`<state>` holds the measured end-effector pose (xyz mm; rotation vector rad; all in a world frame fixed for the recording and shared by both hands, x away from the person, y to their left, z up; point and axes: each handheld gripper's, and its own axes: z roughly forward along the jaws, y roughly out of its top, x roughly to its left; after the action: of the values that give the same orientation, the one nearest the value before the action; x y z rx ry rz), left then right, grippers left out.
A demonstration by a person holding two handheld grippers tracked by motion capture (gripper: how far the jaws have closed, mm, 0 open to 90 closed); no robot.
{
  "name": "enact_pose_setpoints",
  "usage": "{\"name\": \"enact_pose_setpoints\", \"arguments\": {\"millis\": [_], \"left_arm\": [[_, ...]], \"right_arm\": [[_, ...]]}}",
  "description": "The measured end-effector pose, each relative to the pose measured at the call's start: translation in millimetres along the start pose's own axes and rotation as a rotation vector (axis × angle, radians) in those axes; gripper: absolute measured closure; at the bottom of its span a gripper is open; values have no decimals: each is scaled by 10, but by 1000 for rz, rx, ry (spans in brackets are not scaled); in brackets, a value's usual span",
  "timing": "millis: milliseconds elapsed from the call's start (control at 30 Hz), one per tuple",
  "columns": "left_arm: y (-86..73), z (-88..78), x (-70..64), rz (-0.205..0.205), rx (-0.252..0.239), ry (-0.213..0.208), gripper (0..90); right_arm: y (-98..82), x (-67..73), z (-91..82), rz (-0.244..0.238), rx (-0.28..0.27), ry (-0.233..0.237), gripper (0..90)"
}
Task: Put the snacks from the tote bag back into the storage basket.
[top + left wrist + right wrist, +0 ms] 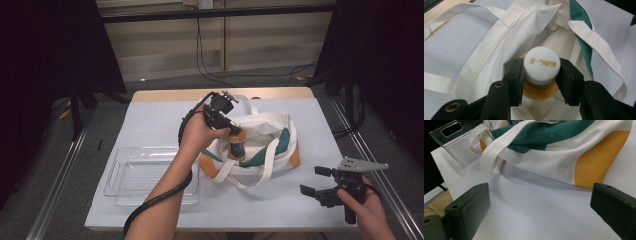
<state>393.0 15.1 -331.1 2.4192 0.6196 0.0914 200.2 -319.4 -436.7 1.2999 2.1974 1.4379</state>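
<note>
A: The left gripper (541,82) has its jaws clamped on the neck of the bottle (541,66), just under the white cap.

B: And the bottle sits where?

A: Upright in the mouth of the bag (272,150), mid-tabletop (160,120). The right gripper (320,182) rests near the front right corner, jaws apart, holding nothing.

B: What could go wrong?

A: I'd say the grip is narrow and high. If the bottle is lifted fast it may swing or slip. The strap (599,50) lies close by, so it could snag and drag the bag along. The tray (145,175) to the left is beside the bag.
</note>
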Motion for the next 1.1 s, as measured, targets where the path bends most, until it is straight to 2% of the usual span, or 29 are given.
{"name": "enact_pose_setpoints", "arguments": {"millis": [133, 300, 467, 533, 900, 1033, 1067, 1100], "left_arm": [[-3, 10, 5, -14, -8, 0, 578], [7, 23, -11, 4, -12, 8, 556], [21, 25, -19, -9, -21, 12, 558], [24, 15, -13, -11, -12, 3, 585], [53, -1, -26, -12, 19, 4, 593], [51, -5, -2, -21, 18, -6, 594], [56, -10, -7, -37, 25, -7, 594], [59, -10, -7, -32, 27, -3, 594]], "right_arm": [[0, 0, 1, -1, 0, 1, 26], [-3, -5, 4, -5, 3, 3, 25], [-4, -4, 3, -6, 5, 4, 25], [-4, -5, 4, -6, 2, 5, 25], [-2, -6, 6, -7, 2, 4, 25], [-3, -9, 4, -1, 2, 4, 25], [-3, -9, 4, 0, 2, 4, 25], [-2, -9, 5, 0, 2, 3, 25]]}}
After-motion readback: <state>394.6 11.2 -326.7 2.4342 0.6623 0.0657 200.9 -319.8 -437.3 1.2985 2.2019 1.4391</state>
